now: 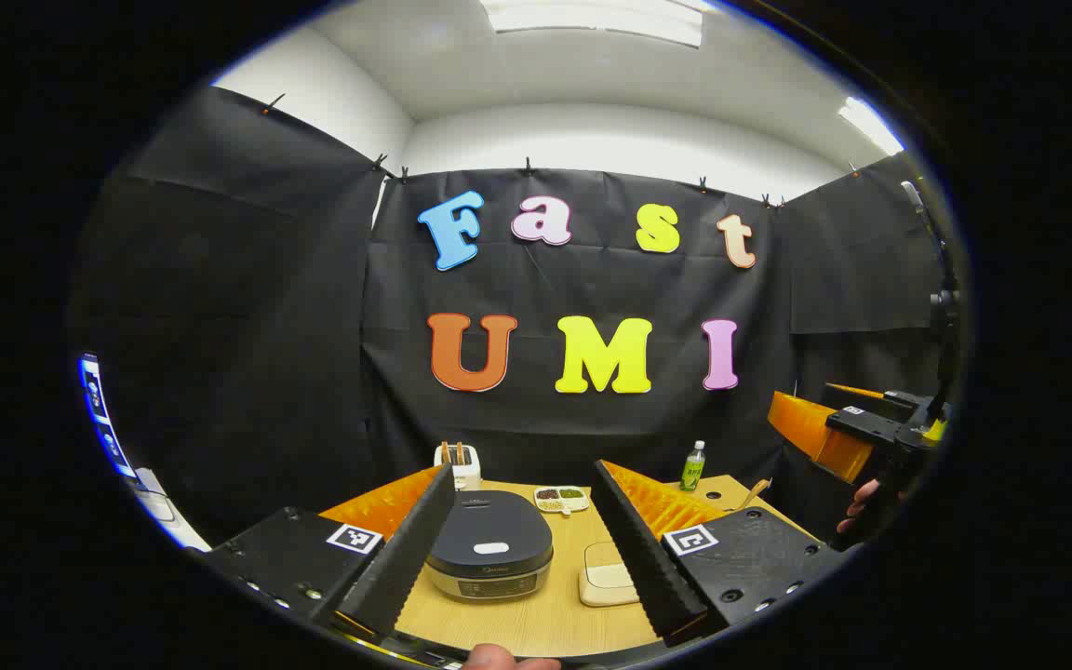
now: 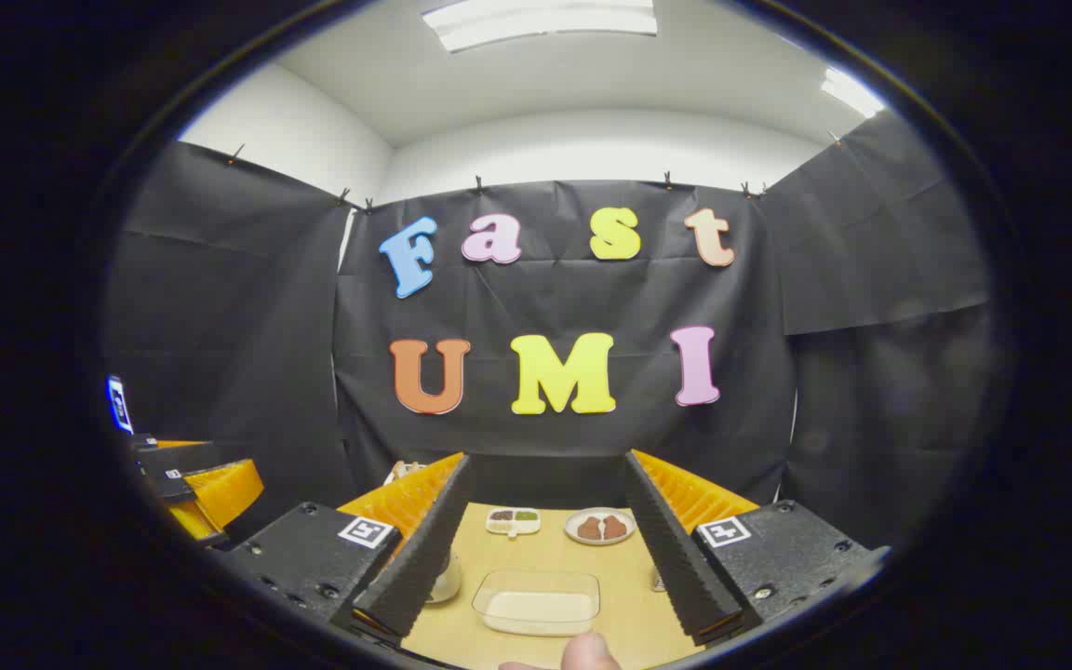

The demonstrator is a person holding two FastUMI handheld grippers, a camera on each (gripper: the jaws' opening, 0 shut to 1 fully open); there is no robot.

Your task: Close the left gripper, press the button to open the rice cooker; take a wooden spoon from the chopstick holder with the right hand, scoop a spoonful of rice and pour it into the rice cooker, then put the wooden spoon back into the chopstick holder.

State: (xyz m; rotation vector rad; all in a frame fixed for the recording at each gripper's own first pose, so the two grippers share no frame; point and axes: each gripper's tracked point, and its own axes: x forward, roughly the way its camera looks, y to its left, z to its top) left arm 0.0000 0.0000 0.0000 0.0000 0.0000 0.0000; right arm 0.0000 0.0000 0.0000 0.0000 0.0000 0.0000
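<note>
While both grippers, left [image 1: 522, 549] and right [image 2: 545, 558], gape wide and hold nothing, closed rice cooker [image 1: 489, 551] sits between left fingers, rice container [image 2: 538, 602] between right, toaster [image 1: 458, 462] and bottle [image 1: 692, 466] behind.

One rice cooker [image 1: 489, 556] stands on the one wooden table [image 1: 545, 614], its lid down. One white toaster [image 1: 458, 464] sits at the far left of the table, with two slices poking out of it. One green bottle [image 1: 693, 465] stands at the far right. One small divided dish [image 1: 561, 499] lies at the far middle, with three compartments of dark and pale fillings. One clear container of rice [image 2: 537, 603] lies near, in the right gripper view. One round plate [image 2: 600, 527] lies beyond it, carrying two brown pieces. Two grippers are in the scene: the left gripper [image 1: 525, 558] and the right gripper [image 2: 545, 577], each with two fingers spread wide apart.
</note>
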